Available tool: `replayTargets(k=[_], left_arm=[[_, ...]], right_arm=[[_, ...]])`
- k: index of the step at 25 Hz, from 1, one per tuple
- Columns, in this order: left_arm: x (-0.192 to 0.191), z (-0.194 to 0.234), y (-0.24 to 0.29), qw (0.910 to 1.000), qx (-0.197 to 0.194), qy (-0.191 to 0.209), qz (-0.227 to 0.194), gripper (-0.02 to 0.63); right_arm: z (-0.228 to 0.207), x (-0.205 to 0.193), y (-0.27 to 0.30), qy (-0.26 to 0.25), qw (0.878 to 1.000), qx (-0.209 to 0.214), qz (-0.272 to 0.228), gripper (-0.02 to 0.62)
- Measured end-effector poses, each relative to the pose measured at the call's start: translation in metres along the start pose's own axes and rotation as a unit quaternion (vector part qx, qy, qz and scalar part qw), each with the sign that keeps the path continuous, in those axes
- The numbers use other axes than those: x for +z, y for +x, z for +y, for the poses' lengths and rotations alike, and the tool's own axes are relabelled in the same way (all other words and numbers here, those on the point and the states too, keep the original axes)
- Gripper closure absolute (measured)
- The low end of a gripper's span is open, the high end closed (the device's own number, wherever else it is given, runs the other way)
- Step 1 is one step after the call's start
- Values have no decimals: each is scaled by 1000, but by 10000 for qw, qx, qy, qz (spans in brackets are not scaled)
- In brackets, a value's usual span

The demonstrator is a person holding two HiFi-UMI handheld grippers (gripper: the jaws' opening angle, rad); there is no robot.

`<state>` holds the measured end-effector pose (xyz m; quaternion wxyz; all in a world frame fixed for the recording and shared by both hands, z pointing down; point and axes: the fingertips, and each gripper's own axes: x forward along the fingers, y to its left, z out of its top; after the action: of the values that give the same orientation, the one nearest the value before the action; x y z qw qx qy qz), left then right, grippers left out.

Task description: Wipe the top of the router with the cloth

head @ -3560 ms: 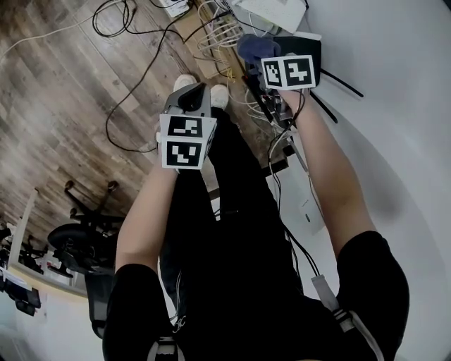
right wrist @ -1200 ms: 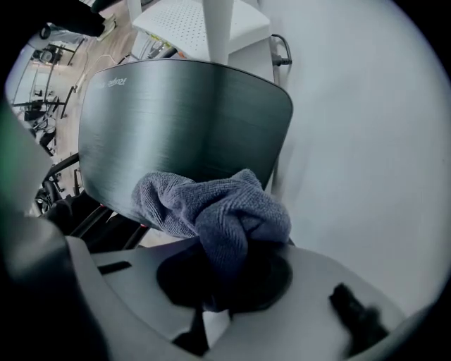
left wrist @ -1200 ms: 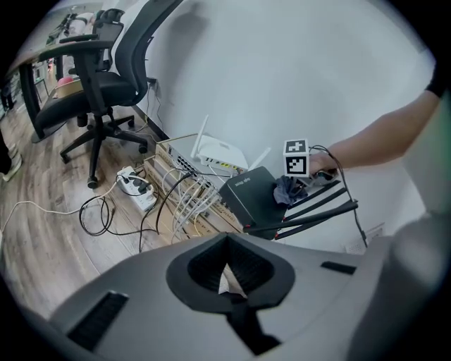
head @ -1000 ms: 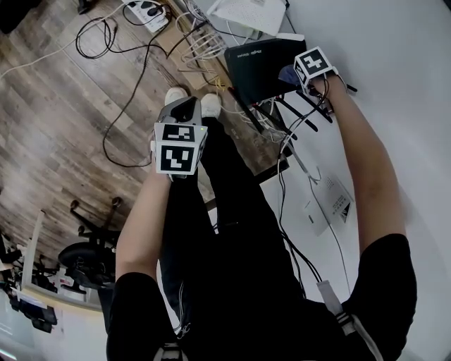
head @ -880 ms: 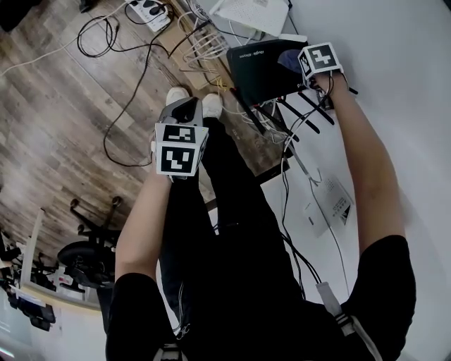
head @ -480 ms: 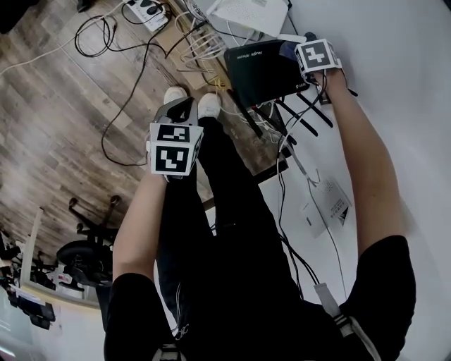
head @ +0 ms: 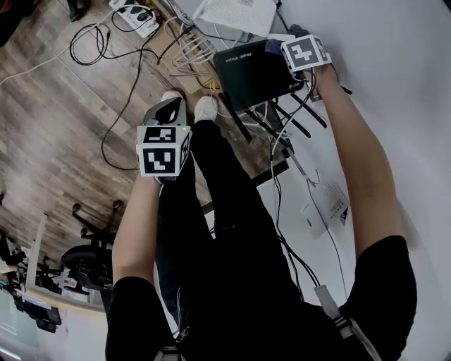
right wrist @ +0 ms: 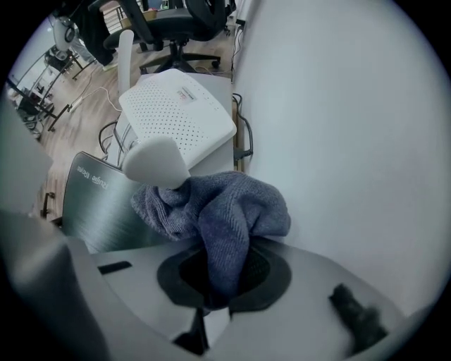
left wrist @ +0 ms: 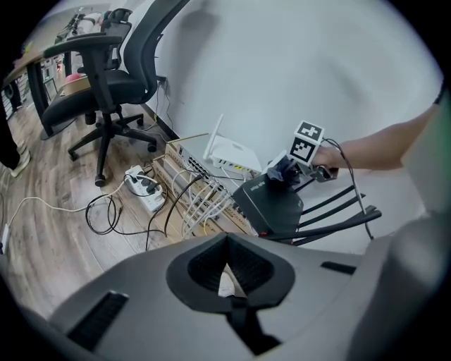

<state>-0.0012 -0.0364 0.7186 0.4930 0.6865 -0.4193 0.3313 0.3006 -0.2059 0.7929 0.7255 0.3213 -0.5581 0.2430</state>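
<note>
One crumpled blue-grey terry cloth [right wrist: 225, 208] bunches in the right tongs [right wrist: 210, 285].

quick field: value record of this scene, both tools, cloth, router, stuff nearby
right tool: shut on the blue-grey cloth
cloth position: bunched on the top of the black router, at its corner near the wall
left tool: jaws together, nothing in them, held out over the floor, away from the router
router antennas: black, splayed toward the person
behind black router: white router
nearby: white network cables, power strip, office chair
</note>
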Motion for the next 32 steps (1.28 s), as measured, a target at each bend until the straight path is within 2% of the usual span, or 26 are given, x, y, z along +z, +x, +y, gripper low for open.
replayTargets(k=[12,25,32], left_arm=[[-9,-17,9,9999,-146,46,69,595],[-19,-17,9,9996,-238,110,144,595],[-23,-14,5,9995,-262,95,125,595]], right_arm=[[34,9,-12,68,9975,699,-33,551],[84,22,-28,810,9837,1574,-326,551],[110,28,-38,665,9834,1624,-458,551]])
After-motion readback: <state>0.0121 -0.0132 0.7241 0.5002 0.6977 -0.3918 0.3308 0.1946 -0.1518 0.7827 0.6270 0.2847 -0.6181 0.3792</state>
